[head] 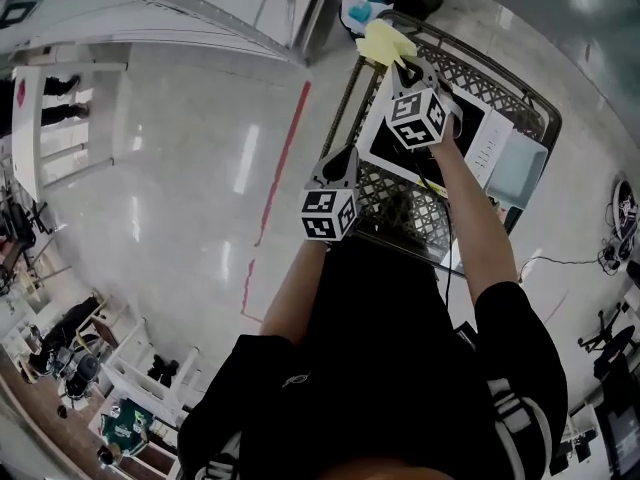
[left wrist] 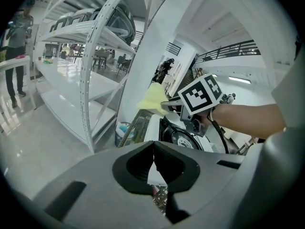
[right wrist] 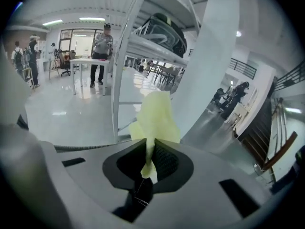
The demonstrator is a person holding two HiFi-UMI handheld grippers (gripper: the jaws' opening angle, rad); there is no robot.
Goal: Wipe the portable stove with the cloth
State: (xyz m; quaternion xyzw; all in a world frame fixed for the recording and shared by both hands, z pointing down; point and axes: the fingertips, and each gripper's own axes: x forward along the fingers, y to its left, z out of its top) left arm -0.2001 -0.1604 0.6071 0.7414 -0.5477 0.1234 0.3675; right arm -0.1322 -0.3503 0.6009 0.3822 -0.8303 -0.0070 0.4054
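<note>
Yellow cloth (right wrist: 155, 120) hangs pinched in the closed jaws of the right gripper (right wrist: 151, 149), lifted clear of the portable stove (head: 392, 154) over its far end. The stove, white with a black top, sits on a wire-mesh cart (head: 505, 86). The left gripper (head: 340, 160) hovers at the stove's near side, its jaws pressed together on nothing. A white shelving rack (left wrist: 90, 56) stands close beside the cart, and a small bin (head: 358, 13) sits near the cart's far end. A red line (head: 282, 163) runs along the glossy floor. Well apart, people stand at a white table (right wrist: 90, 61).
</note>
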